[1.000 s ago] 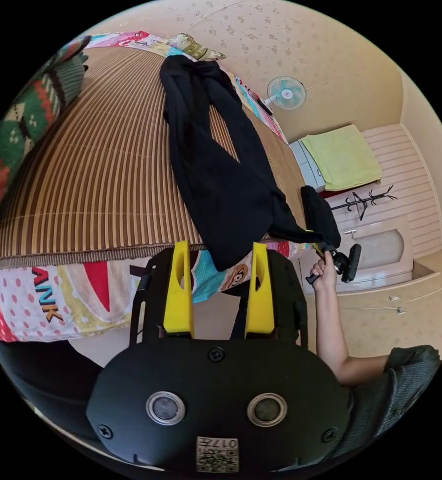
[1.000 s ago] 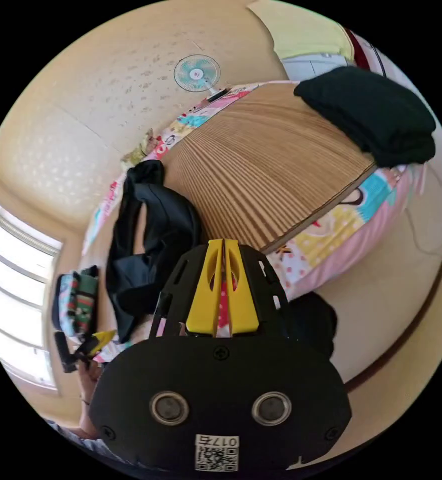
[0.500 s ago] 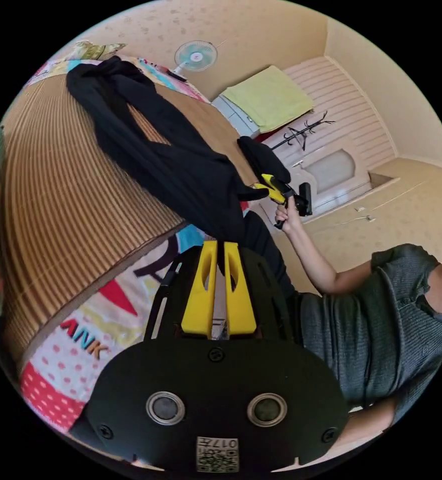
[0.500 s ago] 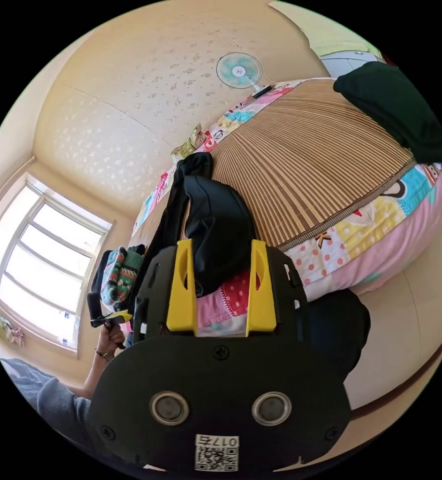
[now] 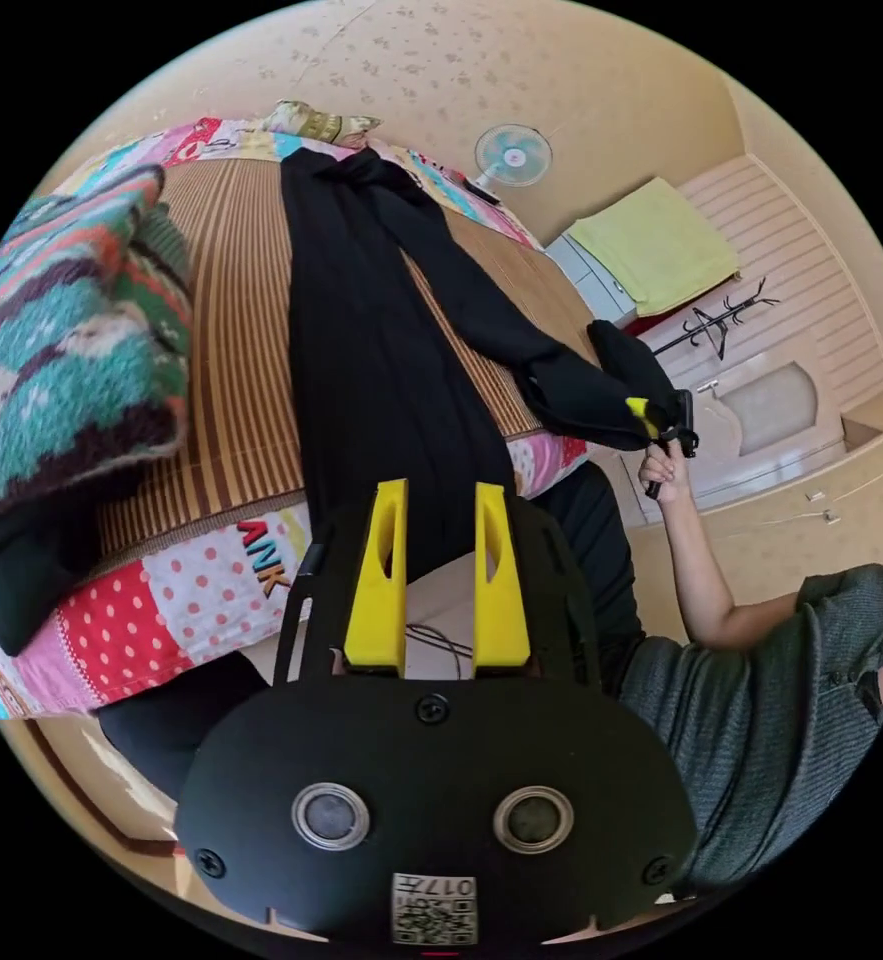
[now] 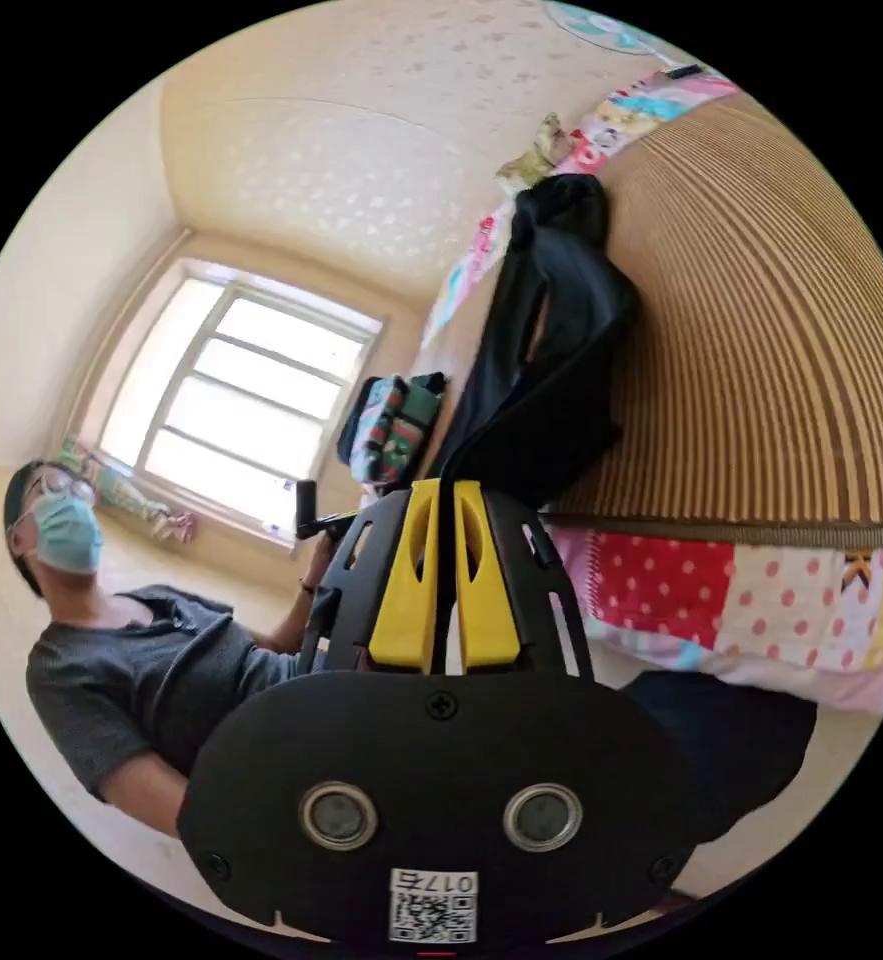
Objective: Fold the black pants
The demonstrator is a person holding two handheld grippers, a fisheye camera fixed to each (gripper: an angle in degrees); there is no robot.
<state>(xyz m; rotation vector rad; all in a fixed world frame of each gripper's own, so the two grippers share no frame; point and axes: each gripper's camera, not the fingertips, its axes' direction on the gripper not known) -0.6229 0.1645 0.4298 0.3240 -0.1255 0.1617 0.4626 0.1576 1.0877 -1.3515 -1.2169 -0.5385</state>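
Left gripper [image 5: 439,580] is hanging spread at the mat's near edge, pinching nothing, waistband cloth lying between its jaws. Right gripper [image 6: 444,580] is pressing together on the black pants [image 5: 381,360] at the other waist corner. Pants are stretching away over the striped mat [image 5: 231,330], legs bunching at its far end. I'm judging: clamp left, tension evenly, then fold.

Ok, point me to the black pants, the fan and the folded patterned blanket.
black pants [image 5: 381,380], left gripper view, on the leg lying along the mat.
fan [image 5: 513,156], left gripper view, on its round head.
folded patterned blanket [image 5: 61,330], left gripper view, on its top face.
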